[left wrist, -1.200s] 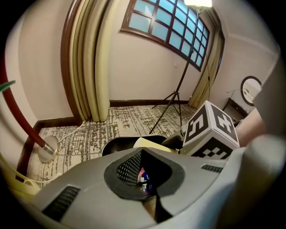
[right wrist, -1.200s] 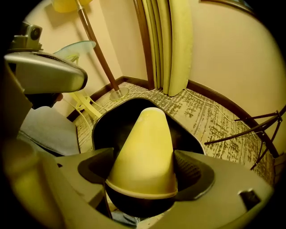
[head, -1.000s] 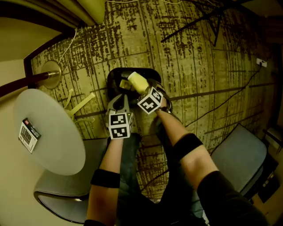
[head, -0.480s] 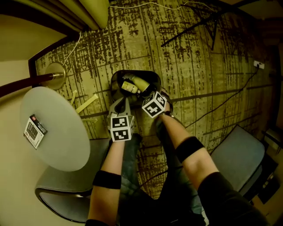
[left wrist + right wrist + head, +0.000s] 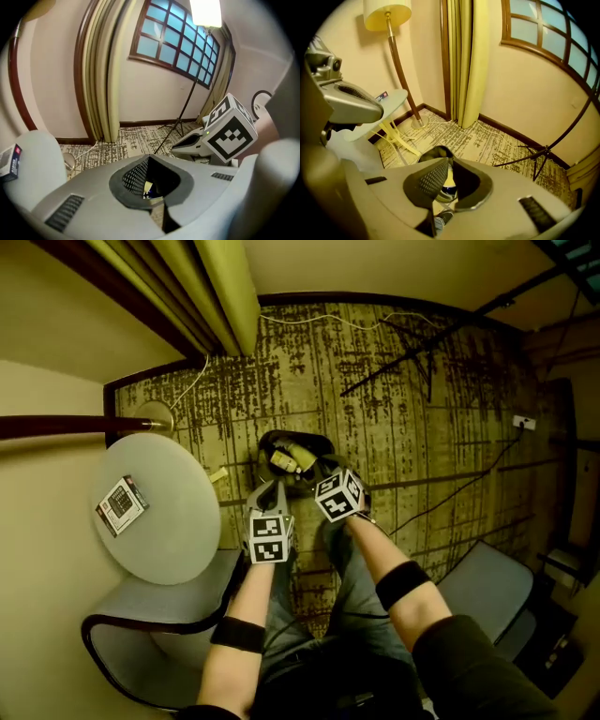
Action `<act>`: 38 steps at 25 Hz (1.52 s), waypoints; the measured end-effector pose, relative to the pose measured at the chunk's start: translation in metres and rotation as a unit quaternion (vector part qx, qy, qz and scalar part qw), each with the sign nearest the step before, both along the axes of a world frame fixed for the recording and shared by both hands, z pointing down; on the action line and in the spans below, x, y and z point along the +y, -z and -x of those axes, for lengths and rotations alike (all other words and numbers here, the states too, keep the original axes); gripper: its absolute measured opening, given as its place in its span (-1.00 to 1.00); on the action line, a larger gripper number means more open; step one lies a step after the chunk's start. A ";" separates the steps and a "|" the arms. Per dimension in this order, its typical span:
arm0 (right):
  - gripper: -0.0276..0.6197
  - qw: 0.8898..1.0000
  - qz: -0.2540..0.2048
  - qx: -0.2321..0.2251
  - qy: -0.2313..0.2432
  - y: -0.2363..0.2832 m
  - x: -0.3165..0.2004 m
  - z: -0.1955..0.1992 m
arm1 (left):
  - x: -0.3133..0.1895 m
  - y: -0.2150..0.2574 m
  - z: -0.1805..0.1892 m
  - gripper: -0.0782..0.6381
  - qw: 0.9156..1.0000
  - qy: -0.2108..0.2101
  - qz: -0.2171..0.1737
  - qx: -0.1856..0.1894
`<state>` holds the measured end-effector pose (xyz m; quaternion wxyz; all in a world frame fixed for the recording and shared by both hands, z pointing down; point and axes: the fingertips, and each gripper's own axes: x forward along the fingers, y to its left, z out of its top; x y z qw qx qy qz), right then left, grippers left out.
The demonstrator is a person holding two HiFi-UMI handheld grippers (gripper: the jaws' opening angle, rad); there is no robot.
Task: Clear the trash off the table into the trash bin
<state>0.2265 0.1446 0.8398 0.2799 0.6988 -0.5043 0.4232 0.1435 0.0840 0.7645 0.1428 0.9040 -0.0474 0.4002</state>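
Note:
The black trash bin [image 5: 292, 448] stands on the carpet with yellowish trash [image 5: 282, 462] inside it. Both grippers hang above its near rim. My left gripper [image 5: 269, 489] is shut and empty; through the hollow between its pads the bin's contents [image 5: 148, 189] show. My right gripper [image 5: 323, 469] has just been closing; its pads stand together with nothing between them, and the bin [image 5: 432, 155] lies below them. A small black-and-white box [image 5: 121, 504] lies on the round white table [image 5: 173, 538] at the left.
A floor lamp's pole [image 5: 66, 427] and base stand behind the table, beside curtains [image 5: 211, 292]. Grey chairs sit at the lower left [image 5: 141, 629] and the right [image 5: 487, 587]. A tripod [image 5: 422, 352] and cables lie on the carpet. My left gripper [image 5: 344, 101] shows in the right gripper view.
The yellow item that the right gripper held over the bin now lies in the bin, and its jaws have closed. Both grippers have risen away from the bin.

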 end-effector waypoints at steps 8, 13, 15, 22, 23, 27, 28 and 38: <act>-0.91 0.996 -0.079 0.003 0.034 0.164 -0.038 0.024 | -0.021 0.145 0.032 -0.78 0.996 0.069 -0.022 0.048; -0.91 0.989 -0.115 0.001 0.090 0.225 -0.072 0.061 | -0.059 0.198 0.081 -0.78 0.988 0.132 -0.050 0.056; -0.91 0.985 -0.123 -0.002 0.119 0.241 -0.088 0.080 | -0.078 0.211 0.108 -0.78 0.983 0.167 -0.061 0.055; -0.91 0.961 -0.144 -0.015 0.236 0.283 -0.150 0.168 | -0.128 0.248 0.215 -0.78 0.957 0.270 -0.095 0.050; -0.91 0.955 -0.149 -0.016 0.256 0.288 -0.160 0.184 | -0.132 0.251 0.231 -0.78 0.952 0.285 -0.099 0.049; -0.91 0.931 -0.161 -0.028 0.326 0.302 -0.189 0.251 | -0.146 0.260 0.292 -0.78 0.932 0.343 -0.109 0.046; -0.91 0.926 -0.163 -0.033 0.338 0.303 -0.194 0.266 | -0.148 0.262 0.304 -0.78 0.928 0.353 -0.110 0.046; -0.91 0.895 -0.156 -0.056 0.414 0.302 -0.200 0.353 | -0.152 0.251 0.389 -0.78 0.903 0.413 -0.115 0.037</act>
